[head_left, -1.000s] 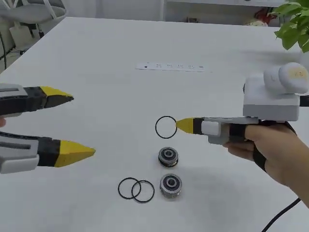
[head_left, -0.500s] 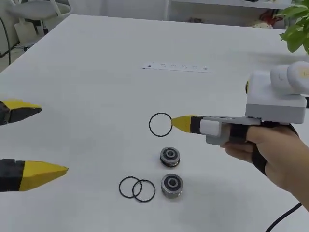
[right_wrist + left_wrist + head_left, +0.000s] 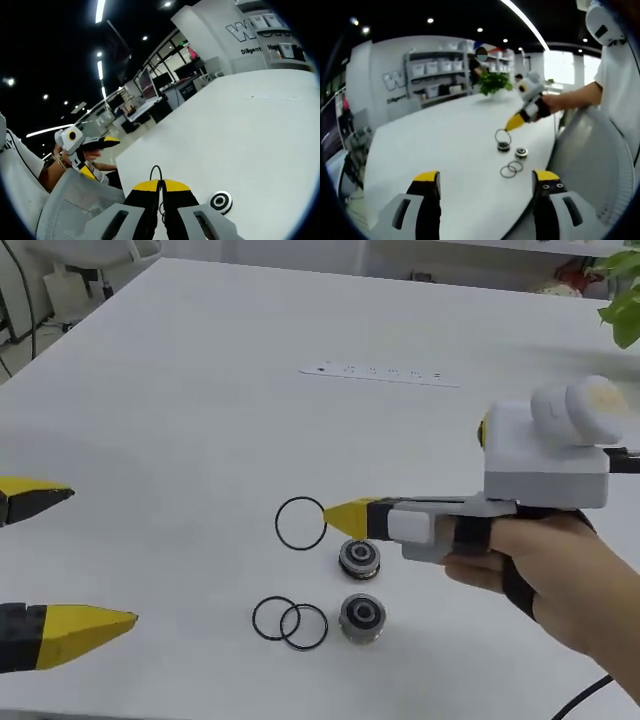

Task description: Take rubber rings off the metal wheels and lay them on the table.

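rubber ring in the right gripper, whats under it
Bare white table shows through and below the rubber ring, pinched in the right gripper. The nearest metal wheel sits beside it, not under. The clamped bit is hidden.

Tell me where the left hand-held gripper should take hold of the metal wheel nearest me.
Likely across its outer rim, from above. The nearer metal wheel lies flat, hub up, so its round edge gives opposing faces. Turn the open left hand-held gripper so its jaws miss the loose rubber rings at its left and the other wheel behind.
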Action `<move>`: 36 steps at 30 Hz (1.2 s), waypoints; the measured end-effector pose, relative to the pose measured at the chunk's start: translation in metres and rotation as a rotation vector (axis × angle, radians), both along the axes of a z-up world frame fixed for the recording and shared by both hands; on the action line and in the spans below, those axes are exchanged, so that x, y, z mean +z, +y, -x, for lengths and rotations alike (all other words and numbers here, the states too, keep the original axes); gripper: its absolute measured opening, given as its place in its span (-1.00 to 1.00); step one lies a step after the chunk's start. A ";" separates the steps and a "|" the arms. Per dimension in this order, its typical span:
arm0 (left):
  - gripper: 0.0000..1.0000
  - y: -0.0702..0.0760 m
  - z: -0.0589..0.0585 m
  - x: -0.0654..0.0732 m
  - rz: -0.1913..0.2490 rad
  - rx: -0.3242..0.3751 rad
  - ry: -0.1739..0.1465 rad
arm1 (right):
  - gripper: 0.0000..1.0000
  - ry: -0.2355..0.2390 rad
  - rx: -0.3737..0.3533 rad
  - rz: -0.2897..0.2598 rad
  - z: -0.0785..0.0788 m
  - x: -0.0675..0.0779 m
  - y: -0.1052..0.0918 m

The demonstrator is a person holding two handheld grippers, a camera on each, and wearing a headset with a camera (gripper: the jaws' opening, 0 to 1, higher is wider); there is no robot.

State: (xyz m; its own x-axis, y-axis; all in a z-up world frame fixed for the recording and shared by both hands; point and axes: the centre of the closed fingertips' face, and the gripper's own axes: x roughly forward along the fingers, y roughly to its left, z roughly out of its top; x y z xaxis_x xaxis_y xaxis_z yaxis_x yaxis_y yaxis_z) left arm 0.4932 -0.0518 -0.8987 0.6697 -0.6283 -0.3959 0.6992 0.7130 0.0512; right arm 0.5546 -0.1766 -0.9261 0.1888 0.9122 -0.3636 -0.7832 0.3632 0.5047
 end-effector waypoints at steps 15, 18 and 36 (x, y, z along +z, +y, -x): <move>0.51 -0.002 0.004 0.000 0.014 0.018 0.009 | -1.00 0.017 0.192 0.158 0.042 -0.050 0.023; 0.51 -0.005 0.005 -0.004 0.007 0.014 0.015 | -1.00 0.026 0.210 0.177 0.047 -0.058 0.024; 0.50 -0.010 0.005 -0.006 0.011 0.004 0.019 | -1.00 -0.023 0.205 0.306 0.043 -0.085 0.015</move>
